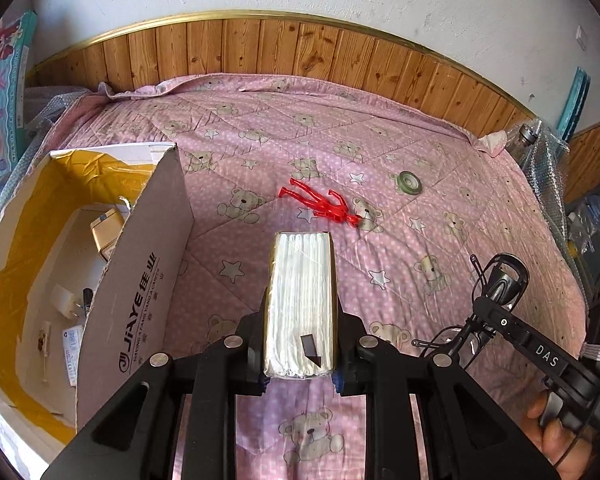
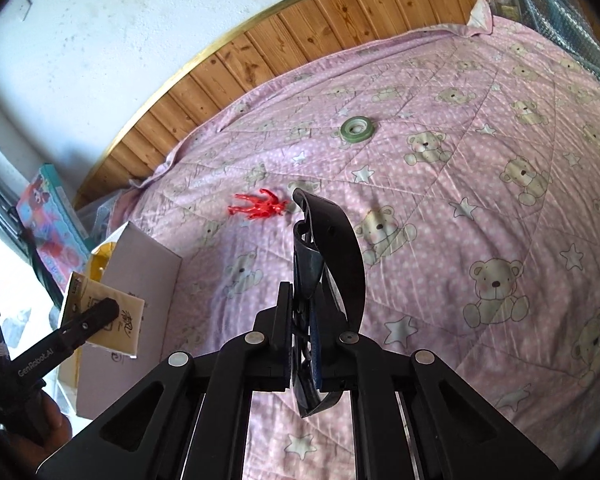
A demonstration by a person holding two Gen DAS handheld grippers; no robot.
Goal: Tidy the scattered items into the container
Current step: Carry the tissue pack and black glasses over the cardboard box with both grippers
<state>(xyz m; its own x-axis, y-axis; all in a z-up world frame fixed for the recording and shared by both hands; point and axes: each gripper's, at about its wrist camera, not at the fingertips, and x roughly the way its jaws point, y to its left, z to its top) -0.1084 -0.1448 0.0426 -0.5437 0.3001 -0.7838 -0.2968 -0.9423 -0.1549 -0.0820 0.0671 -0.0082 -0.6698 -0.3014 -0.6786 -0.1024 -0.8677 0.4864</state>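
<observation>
My left gripper [image 1: 300,300] is shut on a white tissue pack [image 1: 300,292], held above the pink bear quilt [image 1: 420,200] just right of the open cardboard box [image 1: 140,280]. Several small items lie inside the box. Beyond the pack, a red toy figure [image 1: 320,204] lies on the quilt, and a green tape roll [image 1: 409,182] sits further right. My right gripper [image 2: 316,304] is shut on a black curved object [image 2: 332,240] above the quilt. The right wrist view also shows the figure [image 2: 258,206], the tape roll [image 2: 357,128], the box [image 2: 140,264] and the held tissue pack [image 2: 108,316].
A wooden panel [image 1: 300,48] and white wall run behind the bed. A colourful children's box [image 1: 0,92] leans at the left. Bubble wrap and a bottle [image 1: 526,136] crowd the bed's right edge. A person's hand [image 1: 556,440] holds the right gripper.
</observation>
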